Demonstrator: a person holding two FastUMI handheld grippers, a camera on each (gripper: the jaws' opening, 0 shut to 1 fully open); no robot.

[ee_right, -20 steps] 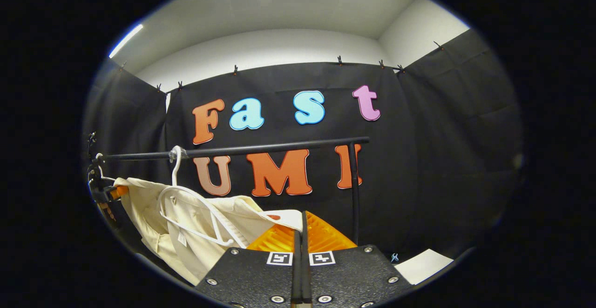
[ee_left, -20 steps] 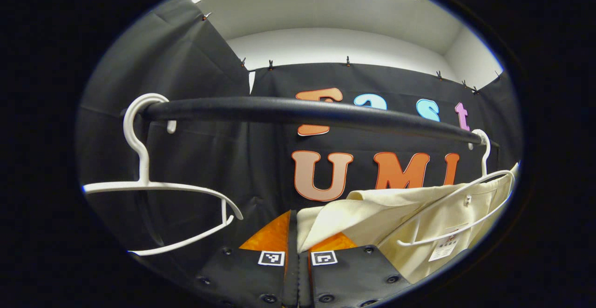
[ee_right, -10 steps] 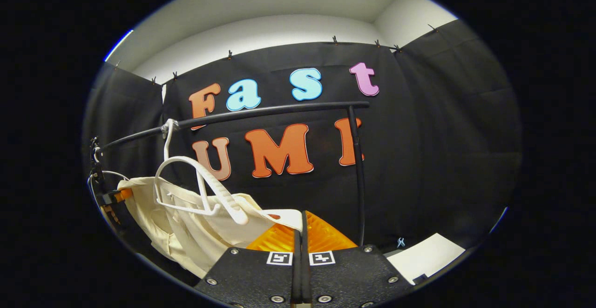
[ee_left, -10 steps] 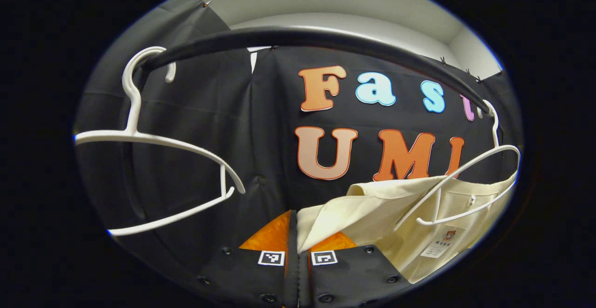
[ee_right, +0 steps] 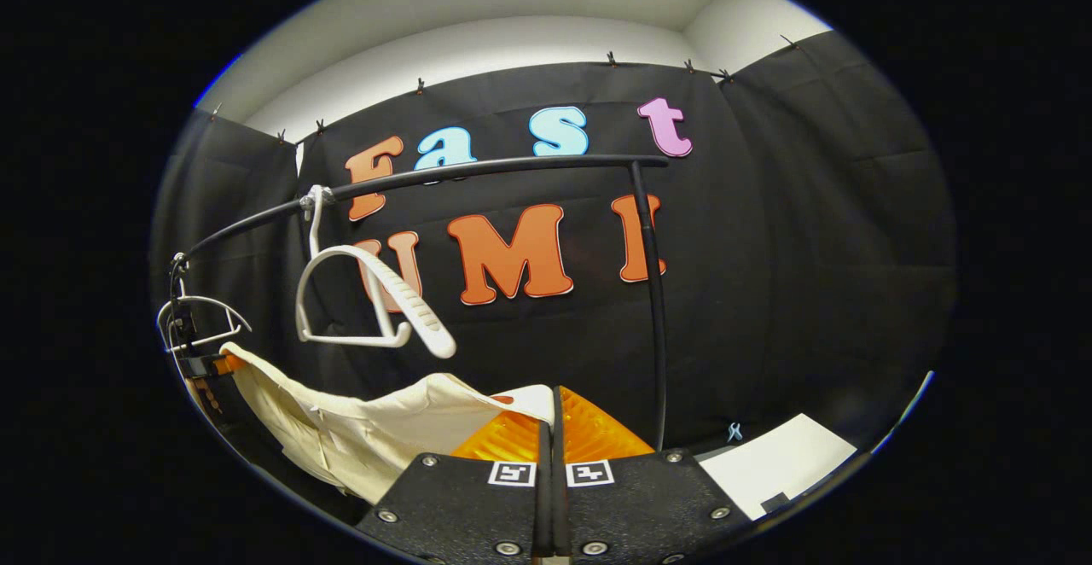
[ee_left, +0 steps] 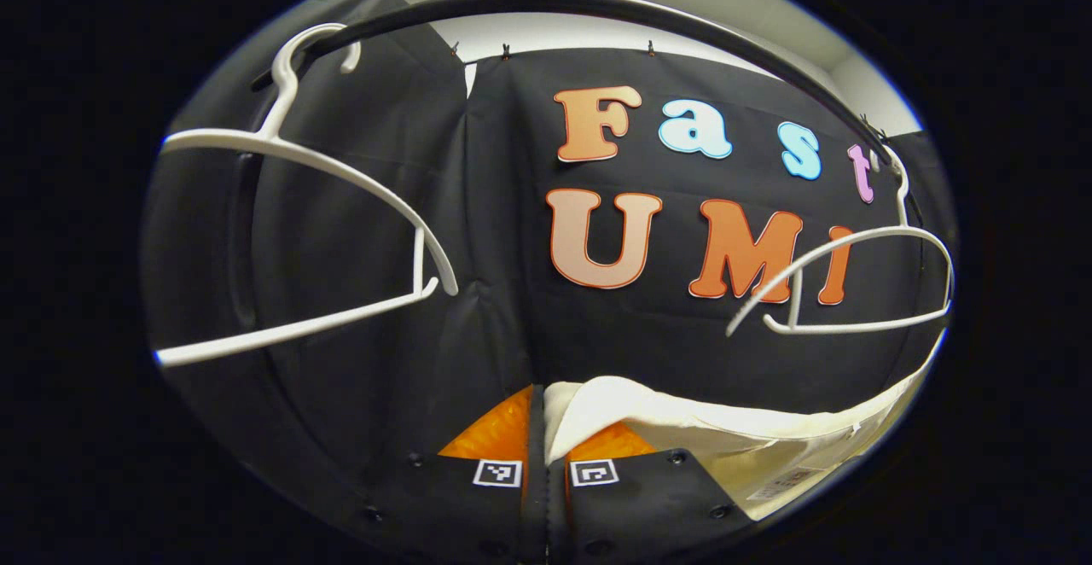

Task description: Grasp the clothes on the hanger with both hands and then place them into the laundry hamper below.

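I see the cream shirt (ee_left: 768, 441) strung lengthwise between left gripper (ee_left: 546, 463) and right gripper (ee_right: 550, 454), both fingers clamped on it, below the bare white hanger (ee_right: 367, 309).

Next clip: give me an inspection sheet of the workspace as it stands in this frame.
Surface: pale floor patch at lower right; no table seen.
Job's things: cream garment off the hanger, stretched between both grippers; hamper: nothing seen.
Clutter: two bare white hangers on the black rail.
Grippers: left gripper shut on the garment's edge; right gripper shut on its other end.
Cables: nothing seen.
Surroundings: black cloth wall, white ceiling above.
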